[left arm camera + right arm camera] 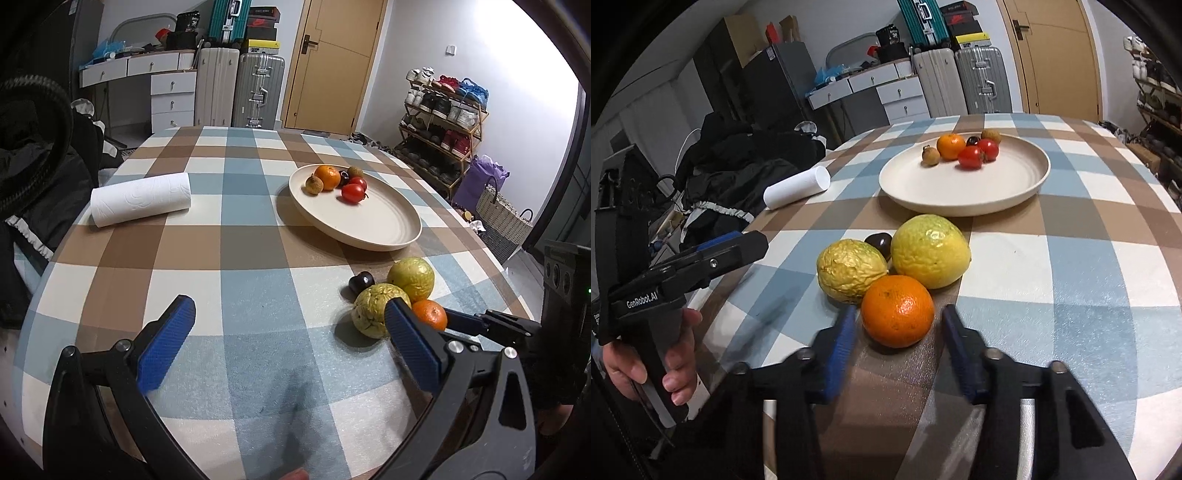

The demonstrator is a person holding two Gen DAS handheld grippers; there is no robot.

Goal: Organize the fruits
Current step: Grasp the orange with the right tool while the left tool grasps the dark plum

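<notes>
Fingers (846, 343) flank orange (897, 310), seemingly untouched.

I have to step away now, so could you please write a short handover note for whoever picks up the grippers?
Left gripper: open, empty, over bare tablecloth.
Right gripper: open, fingers either side of the near orange, not closed on it.
On the plate: an orange, two red tomatoes, a dark fruit, two small brown fruits.
On the cloth: two yellow-green fruits, one dark fruit and the near orange.
Left: move these four onto the plate.
</notes>
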